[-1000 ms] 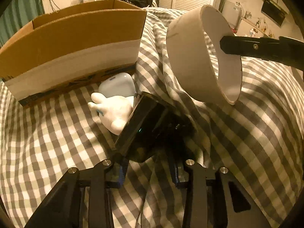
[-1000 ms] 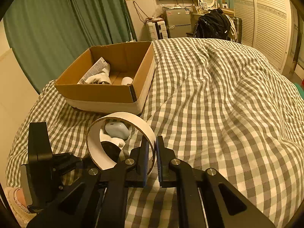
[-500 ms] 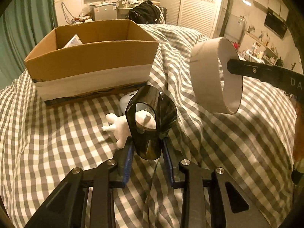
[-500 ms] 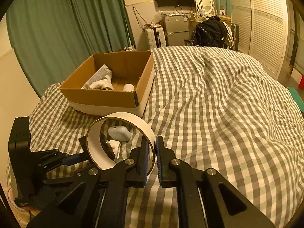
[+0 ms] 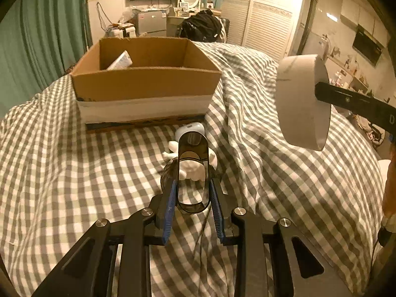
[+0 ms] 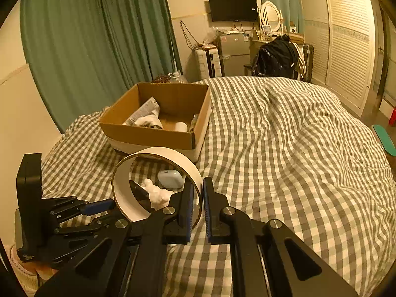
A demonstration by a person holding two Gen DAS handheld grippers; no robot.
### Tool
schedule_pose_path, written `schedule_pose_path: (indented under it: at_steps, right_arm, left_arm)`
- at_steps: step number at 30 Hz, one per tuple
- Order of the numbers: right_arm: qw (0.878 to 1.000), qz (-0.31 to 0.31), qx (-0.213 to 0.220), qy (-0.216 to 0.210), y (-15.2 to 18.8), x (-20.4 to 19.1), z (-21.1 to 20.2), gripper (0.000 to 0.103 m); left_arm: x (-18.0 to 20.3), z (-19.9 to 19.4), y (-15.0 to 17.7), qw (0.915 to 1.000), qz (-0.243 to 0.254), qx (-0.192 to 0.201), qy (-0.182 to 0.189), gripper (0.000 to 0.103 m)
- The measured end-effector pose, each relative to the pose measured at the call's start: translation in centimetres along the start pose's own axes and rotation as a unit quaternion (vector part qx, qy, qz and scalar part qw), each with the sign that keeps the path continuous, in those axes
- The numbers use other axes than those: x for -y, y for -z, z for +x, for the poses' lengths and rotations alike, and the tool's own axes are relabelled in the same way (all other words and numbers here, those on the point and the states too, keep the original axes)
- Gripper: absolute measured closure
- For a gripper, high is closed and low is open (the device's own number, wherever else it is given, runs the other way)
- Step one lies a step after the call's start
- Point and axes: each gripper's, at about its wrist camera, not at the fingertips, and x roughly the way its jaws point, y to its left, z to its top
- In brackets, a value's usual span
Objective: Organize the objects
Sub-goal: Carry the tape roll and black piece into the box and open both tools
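My left gripper (image 5: 193,195) is closing on a dark, see-through oval cup (image 5: 193,173), pads against its flat sides, held above the checked bed (image 5: 74,173) short of the cardboard box (image 5: 146,84). My right gripper (image 6: 198,205) is clenched on the wall of a white cardboard ring (image 6: 123,173), also aloft. Both look light; the smooth, thin-walled cup may flex or slip, so the flat sides suit it, and the stiff ring is best pinched across its wall.
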Motion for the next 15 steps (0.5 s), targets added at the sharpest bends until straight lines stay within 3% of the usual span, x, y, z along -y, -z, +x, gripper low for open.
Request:
schedule_pose_path:
  at_steps: [7, 15]
  right_arm:
    - [1.0, -0.022, 0.02, -0.005, -1.3, -1.5, -1.7, 0.095]
    - [0.997, -0.057, 0.058, 0.001, -6.4, -2.9, -1.8, 0.095]
  left_arm:
    - [-1.0, -3.2, -2.9, 0.9992, 0.001, 0.035, -0.021, 0.076]
    - [-2.6, -6.8, -10.3, 0.9943, 0.005, 0.094, -0.049, 0.076]
